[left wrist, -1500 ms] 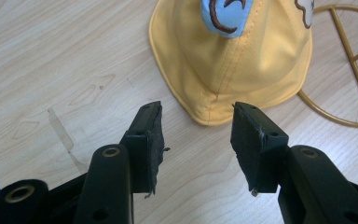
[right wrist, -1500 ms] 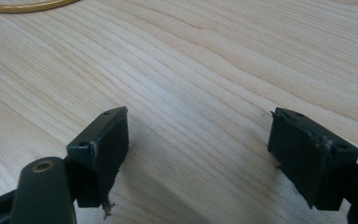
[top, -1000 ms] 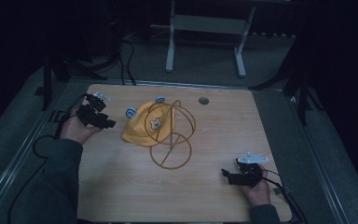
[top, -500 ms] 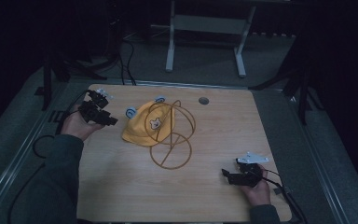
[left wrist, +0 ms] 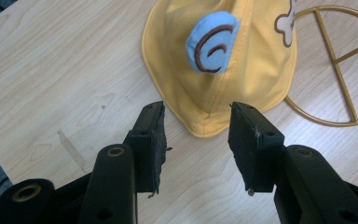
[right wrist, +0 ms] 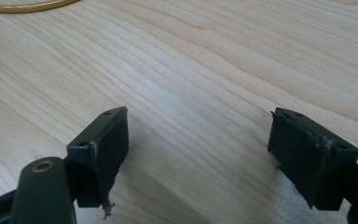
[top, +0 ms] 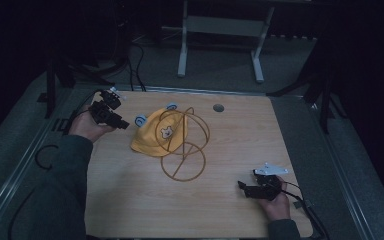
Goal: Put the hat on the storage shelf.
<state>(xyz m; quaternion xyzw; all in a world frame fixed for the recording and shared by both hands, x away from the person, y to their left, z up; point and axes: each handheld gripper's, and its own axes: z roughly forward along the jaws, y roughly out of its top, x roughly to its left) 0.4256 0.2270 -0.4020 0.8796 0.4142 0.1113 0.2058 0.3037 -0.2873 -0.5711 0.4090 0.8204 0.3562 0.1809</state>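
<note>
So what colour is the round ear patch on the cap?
Light blue ear patch with a dark brown swirl, on the yellow cap; clearest in the left gripper view.

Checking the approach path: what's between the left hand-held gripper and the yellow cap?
Bare wooden table; left gripper view shows the left hand-held gripper open just short of the yellow cap.

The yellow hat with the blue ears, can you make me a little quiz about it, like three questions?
1. True or false: the left gripper is squeezing the yellow hat.
2. What does the hat lean against? A) a gold wire stand B) a red box C) a glass bowl
3. Fill in: the right gripper has its jaws open over the bare wooden ____.

Key:
1. False. Its jaws stand open, with the hat's edge just in front of them.
2. A.
3. Table.
</note>
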